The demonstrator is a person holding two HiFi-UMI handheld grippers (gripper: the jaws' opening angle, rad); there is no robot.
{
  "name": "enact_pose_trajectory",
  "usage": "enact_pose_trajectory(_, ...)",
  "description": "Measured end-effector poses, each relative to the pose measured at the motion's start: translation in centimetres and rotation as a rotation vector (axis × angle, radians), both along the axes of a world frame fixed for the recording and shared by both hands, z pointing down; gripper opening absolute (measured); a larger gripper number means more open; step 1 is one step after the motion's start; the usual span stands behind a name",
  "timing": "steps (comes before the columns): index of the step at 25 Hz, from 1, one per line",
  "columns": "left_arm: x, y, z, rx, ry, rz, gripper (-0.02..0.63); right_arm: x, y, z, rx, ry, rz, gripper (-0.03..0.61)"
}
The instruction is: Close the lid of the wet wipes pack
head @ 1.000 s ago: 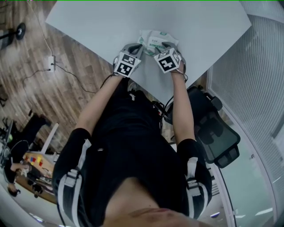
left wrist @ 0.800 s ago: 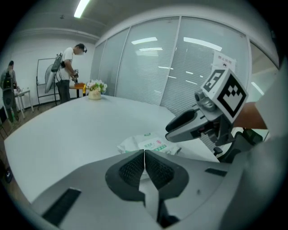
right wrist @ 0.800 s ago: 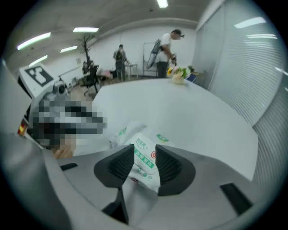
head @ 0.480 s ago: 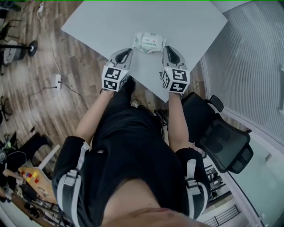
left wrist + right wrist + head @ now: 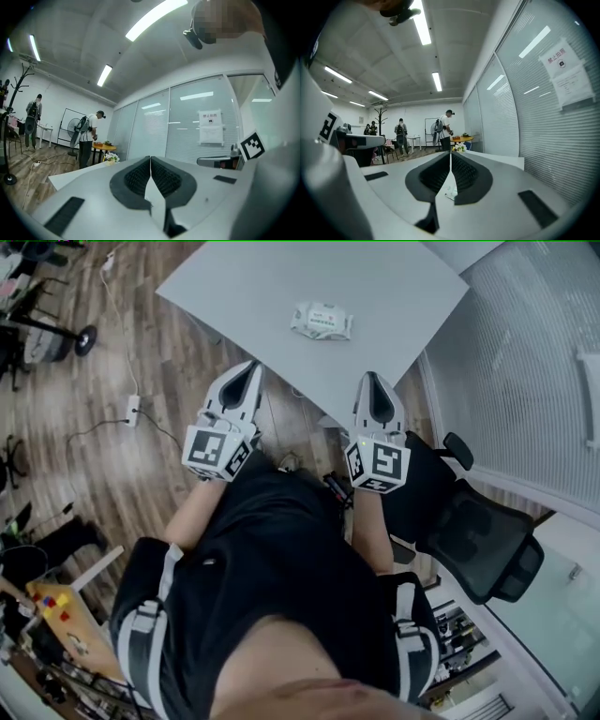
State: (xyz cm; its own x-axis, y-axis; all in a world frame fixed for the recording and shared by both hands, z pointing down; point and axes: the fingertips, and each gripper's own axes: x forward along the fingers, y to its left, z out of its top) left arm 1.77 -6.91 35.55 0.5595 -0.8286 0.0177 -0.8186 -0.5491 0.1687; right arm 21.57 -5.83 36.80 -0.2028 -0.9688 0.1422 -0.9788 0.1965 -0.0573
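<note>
**Head view, looking steeply down.** The wet wipes pack point(image 5: 322, 321) lies flat on the pale grey worktop point(image 5: 244, 287), toward the corner nearest the person, with its green-printed face up. Whether its lid sits flush is too small to tell. The left gripper point(image 5: 251, 366) and the right gripper point(image 5: 372, 380) are held side by side in front of the person's torso. Their tips point toward the worktop, and both are well apart from the pack. Each carries a marker cube point(image 5: 216, 450) at its rear. A black office chair point(image 5: 478, 540) stands at the person's right on the wooden floor point(image 5: 141, 474), beside a glass partition point(image 5: 525, 362) with blinds.

**Left gripper view.** The jaws of the left gripper point(image 5: 150, 160) meet along a thin line, closed with nothing between them. Beyond them are the partition with a paper notice point(image 5: 210, 127) and a standing person point(image 5: 87, 138).

**Right gripper view.** The jaws of the right gripper point(image 5: 450, 158) have just been closing and stand together, with nothing between them. A round table point(image 5: 461, 138) and several standing people lie beyond.
</note>
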Motion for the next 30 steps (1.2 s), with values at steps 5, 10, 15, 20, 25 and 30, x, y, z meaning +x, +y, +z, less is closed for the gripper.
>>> enact_pose_trajectory(5,-3.2,3.0,-1.2,0.027,-0.027,-0.010,0.025,-2.7,4.3,-0.9,0.020,-0.013,0.054,0.032)
enact_pose_trajectory(10,-6.3,3.7,-0.7,0.015,-0.025,-0.024,0.025,-5.8,6.0,0.3,-0.016,-0.029,0.037,0.031)
enact_pose_trajectory(15,-7.3,2.8,-0.3,0.001,-0.006,-0.007,0.025,-6.6,6.0,0.5,-0.028,-0.021,0.043,0.025)
enact_pose_trajectory(20,-7.4,3.1,-0.3,0.011,-0.005,0.017,0.025,-7.0,5.9,0.1,-0.016,-0.011,0.052,0.023)
enact_pose_trajectory(25,-7.7,2.9,-0.3,0.011,0.003,0.027,0.025,-7.5,5.5,-0.2,-0.014,-0.009,0.060,0.023)
enact_pose_trajectory(30,-8.2,2.6,-0.4,0.007,0.009,0.025,0.024,-7.9,5.1,-0.4,-0.010,-0.007,0.059,0.023)
